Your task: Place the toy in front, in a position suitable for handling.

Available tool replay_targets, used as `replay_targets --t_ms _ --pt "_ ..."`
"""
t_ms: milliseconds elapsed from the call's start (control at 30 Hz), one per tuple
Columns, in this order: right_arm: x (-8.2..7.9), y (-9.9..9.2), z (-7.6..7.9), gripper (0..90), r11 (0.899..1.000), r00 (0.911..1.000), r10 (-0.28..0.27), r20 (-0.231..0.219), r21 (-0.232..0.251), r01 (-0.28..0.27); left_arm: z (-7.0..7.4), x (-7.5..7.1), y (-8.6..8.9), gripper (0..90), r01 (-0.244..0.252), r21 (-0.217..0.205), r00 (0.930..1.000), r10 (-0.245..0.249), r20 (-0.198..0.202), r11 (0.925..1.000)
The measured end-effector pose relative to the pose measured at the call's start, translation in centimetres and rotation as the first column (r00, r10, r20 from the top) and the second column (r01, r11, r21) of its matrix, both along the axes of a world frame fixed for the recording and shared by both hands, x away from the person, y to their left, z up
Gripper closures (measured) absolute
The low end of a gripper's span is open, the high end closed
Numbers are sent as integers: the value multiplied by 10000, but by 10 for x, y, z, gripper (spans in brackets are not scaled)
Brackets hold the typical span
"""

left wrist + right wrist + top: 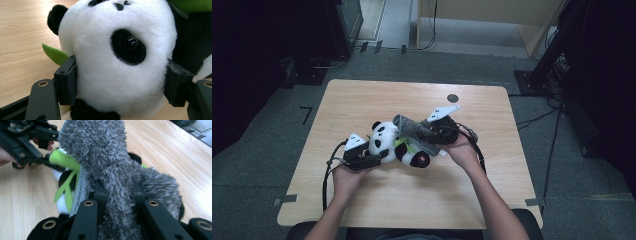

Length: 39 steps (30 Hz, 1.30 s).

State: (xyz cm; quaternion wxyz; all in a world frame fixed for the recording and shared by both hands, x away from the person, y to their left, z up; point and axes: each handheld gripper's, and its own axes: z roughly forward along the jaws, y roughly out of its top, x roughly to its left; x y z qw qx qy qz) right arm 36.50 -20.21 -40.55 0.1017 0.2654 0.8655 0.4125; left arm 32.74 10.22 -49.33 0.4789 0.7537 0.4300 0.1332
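Observation:
A black-and-white plush panda (399, 144) with green leaves lies on the wooden table (362, 100) near its middle. My left gripper (373, 160) is shut on the panda's white head (117, 65), one pad on each side of it. A fuzzy grey cloth (417, 131) hangs over the panda's body. My right gripper (437, 134) is shut on a bunched fold of that grey cloth (117, 195), above the panda. A green leaf (62, 160) pokes out beside the cloth, and the left gripper (27, 140) shows beyond it.
A small dark round disc (453, 98) sits in the tabletop toward the far right. Black cables (329, 175) trail from both grippers across the table. Dark stands and cables (557, 65) crowd the floor to the right of the table.

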Motion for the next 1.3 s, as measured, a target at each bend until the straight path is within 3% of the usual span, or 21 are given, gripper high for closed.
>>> replay_targets --t_ms 233,500,700,767,900,1000,1167,1300 --pt "-11 -17 -14 753 9999 9999 -67 -104 -82 66 1 2 1 269 9 -24 10000 -10 -99 10000" --pt "-14 -48 -36 749 9958 9937 -918 -639 -106 913 0 2 1 268 30 -33 9999 -30 -97 10000" --pt "-14 -62 -49 749 9912 9860 -1318 -1023 -241 1300 0 2 1 266 24 -23 10000 -25 -84 10000" --pt "-15 -63 -45 751 9931 9884 -1174 -968 -35 1176 0 2 1 266 12 -29 10000 -13 -96 10000" --pt "-21 -61 -30 753 9933 9919 -1145 -546 114 1153 1 1 1 268 -15 -24 9999 14 -114 10000" --pt "-24 -60 -15 752 9921 9934 -1140 -95 522 1143 1 1 0 268 -57 -28 9999 57 -115 10000" --pt "-21 -56 10 750 9819 9844 -1632 657 1075 1556 1 1 -1 268 -93 -6 9999 93 -126 10000" --pt "-8 -49 11 746 9720 9732 -2143 835 1169 2040 2 0 -1 269 -89 39 9999 90 -130 10000"
